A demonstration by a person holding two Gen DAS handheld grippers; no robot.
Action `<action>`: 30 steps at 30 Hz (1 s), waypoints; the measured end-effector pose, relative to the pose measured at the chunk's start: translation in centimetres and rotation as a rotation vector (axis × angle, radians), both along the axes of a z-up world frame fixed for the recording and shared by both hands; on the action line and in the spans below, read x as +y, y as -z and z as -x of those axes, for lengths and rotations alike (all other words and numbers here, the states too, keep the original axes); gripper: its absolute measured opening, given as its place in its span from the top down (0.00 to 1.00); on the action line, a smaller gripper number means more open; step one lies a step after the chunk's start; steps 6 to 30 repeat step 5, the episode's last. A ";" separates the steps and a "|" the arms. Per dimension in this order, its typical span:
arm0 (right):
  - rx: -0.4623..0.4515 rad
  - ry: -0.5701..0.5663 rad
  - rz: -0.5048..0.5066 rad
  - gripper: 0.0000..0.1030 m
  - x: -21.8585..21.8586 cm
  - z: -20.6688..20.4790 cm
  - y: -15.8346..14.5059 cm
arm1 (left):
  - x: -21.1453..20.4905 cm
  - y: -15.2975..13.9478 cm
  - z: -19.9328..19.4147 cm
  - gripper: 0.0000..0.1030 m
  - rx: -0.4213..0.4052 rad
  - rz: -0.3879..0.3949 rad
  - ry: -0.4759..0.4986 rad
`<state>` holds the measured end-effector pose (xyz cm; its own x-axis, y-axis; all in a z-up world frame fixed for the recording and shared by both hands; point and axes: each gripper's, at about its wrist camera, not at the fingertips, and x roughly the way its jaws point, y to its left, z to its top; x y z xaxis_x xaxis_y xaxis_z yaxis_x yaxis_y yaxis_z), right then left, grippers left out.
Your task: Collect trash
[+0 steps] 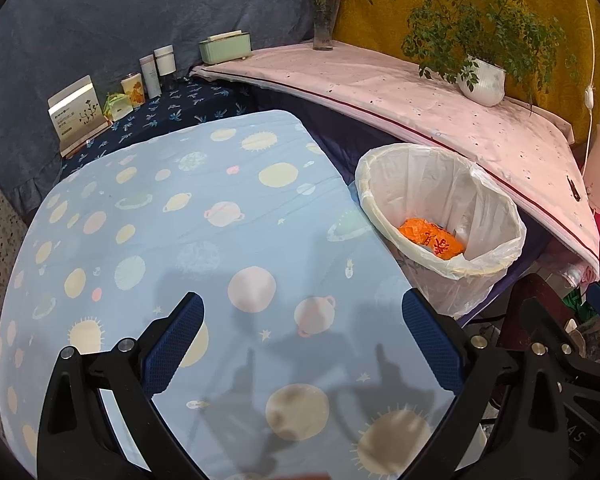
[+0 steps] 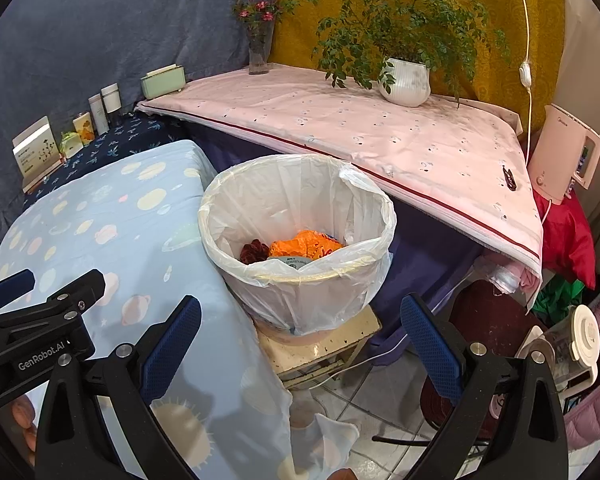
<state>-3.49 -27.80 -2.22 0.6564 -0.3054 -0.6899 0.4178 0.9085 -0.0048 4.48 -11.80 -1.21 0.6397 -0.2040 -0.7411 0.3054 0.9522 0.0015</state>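
Note:
A trash bin [image 2: 300,280] lined with a white plastic bag stands on a small stool right of the table; it also shows in the left wrist view [image 1: 440,280]. Inside lie an orange crumpled wrapper [image 2: 306,246], a dark red scrap [image 2: 254,251] and a grey-blue piece. The wrapper also shows in the left wrist view [image 1: 430,236]. My left gripper [image 1: 302,344] is open and empty over the blue planet-print tablecloth [image 1: 172,240]. My right gripper [image 2: 300,344] is open and empty, just before the bin. The left gripper also shows at the right wrist view's left edge [image 2: 32,320].
A pink-covered shelf [image 2: 380,136] behind the bin carries a potted plant [image 2: 404,80], a flower vase [image 2: 259,46] and a green box [image 2: 163,80]. Bottles and boxes [image 1: 140,84] line the back left. A pink appliance [image 2: 568,152], a jar [image 2: 576,340] and clothes are at the right.

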 end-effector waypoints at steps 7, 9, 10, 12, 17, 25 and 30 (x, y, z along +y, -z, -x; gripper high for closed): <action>-0.002 0.001 0.001 0.07 0.1 0.0 -0.2 | 0.1 0.1 0.1 0.08 0.007 0.014 0.014; -0.002 0.001 0.001 0.07 0.1 0.0 -0.2 | 0.1 0.1 0.1 0.08 0.007 0.014 0.014; -0.002 0.001 0.001 0.07 0.1 0.0 -0.2 | 0.1 0.1 0.1 0.08 0.007 0.014 0.014; -0.002 0.001 0.001 0.07 0.1 0.0 -0.2 | 0.1 0.1 0.1 0.08 0.007 0.014 0.014; -0.002 0.001 0.001 0.07 0.1 0.0 -0.2 | 0.1 0.1 0.1 0.08 0.007 0.014 0.014; -0.002 0.001 0.001 0.07 0.1 0.0 -0.2 | 0.1 0.1 0.1 0.08 0.007 0.014 0.014; -0.002 0.001 0.001 0.07 0.1 0.0 -0.2 | 0.1 0.1 0.1 0.08 0.007 0.014 0.014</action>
